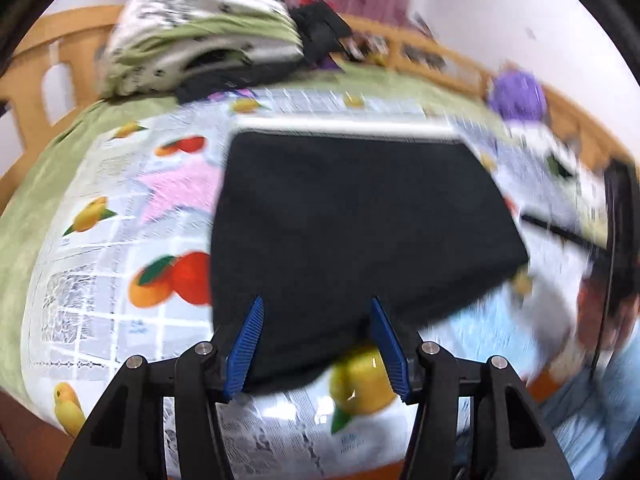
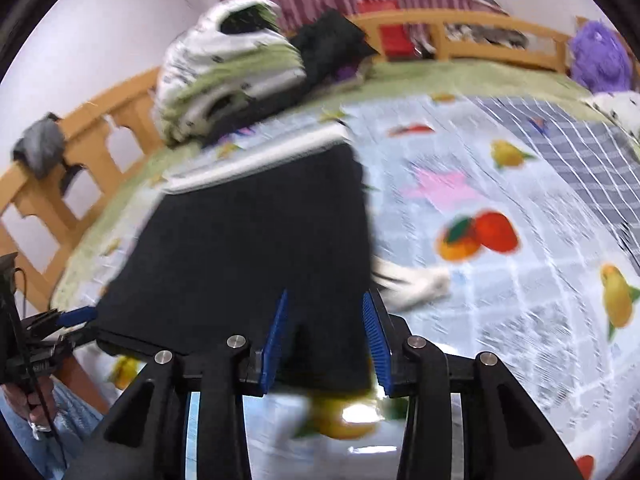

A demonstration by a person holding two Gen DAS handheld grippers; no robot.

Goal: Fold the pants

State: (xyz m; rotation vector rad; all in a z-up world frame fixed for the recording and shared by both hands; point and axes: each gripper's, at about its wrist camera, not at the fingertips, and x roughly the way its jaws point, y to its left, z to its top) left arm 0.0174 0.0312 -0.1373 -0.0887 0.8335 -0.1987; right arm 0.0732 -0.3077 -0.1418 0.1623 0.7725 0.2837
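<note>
The black pants [image 1: 360, 220] lie folded into a flat rectangle on the fruit-print sheet [image 1: 100, 240], with a white band along their far edge. My left gripper [image 1: 316, 308] is open, its blue pads either side of the pants' near left corner. In the right wrist view the pants [image 2: 260, 240] fill the middle. My right gripper [image 2: 326, 300] is open over their near right corner. The left gripper [image 2: 76, 316] shows at that view's left edge. Both views are motion-blurred.
A pile of white and green bedding [image 1: 200, 32] and dark clothes [image 1: 320, 32] sits at the head of the bed. A wooden bed rail [image 2: 80, 148] runs around it. A purple plush toy [image 2: 596, 56] sits at the far corner.
</note>
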